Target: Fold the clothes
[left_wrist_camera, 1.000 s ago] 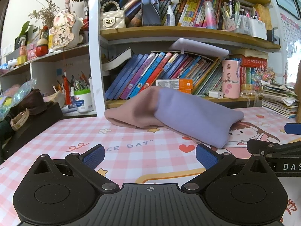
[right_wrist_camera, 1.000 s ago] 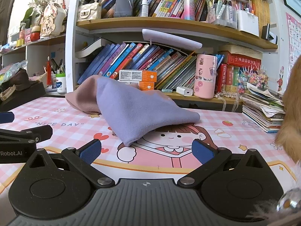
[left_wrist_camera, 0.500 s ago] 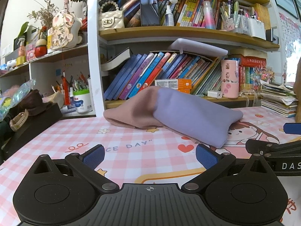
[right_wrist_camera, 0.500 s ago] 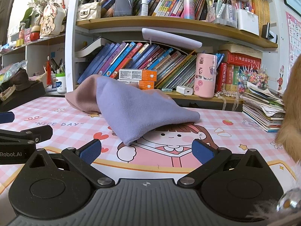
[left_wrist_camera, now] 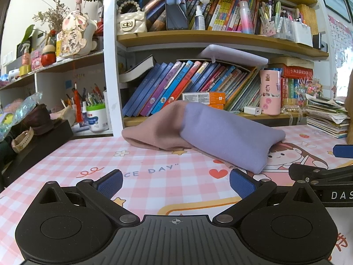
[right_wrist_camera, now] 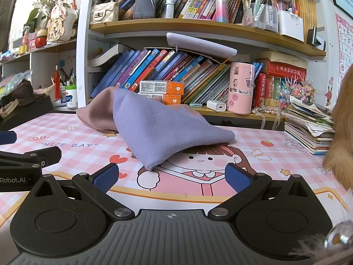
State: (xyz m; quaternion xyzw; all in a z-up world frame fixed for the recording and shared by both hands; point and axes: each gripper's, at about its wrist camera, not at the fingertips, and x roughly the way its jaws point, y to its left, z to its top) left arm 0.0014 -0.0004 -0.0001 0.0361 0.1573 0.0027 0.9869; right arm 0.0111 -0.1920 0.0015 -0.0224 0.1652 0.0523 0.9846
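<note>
A pink and lavender garment (left_wrist_camera: 205,130) lies bunched in a heap on the pink checked table mat (left_wrist_camera: 154,176), near the bookshelf; it also shows in the right wrist view (right_wrist_camera: 158,123). My left gripper (left_wrist_camera: 175,182) is open and empty, low over the mat, short of the garment's near lavender corner. My right gripper (right_wrist_camera: 171,176) is open and empty, just short of that same corner. The right gripper's side shows at the right edge of the left wrist view (left_wrist_camera: 326,174); the left gripper's side shows at the left edge of the right wrist view (right_wrist_camera: 24,161).
A crowded bookshelf (left_wrist_camera: 198,84) stands behind the garment. A stack of papers and books (right_wrist_camera: 308,128) sits at the right. A black box with a watch (left_wrist_camera: 33,141) sits at the left. Something furry and orange (right_wrist_camera: 342,132) is at the right edge.
</note>
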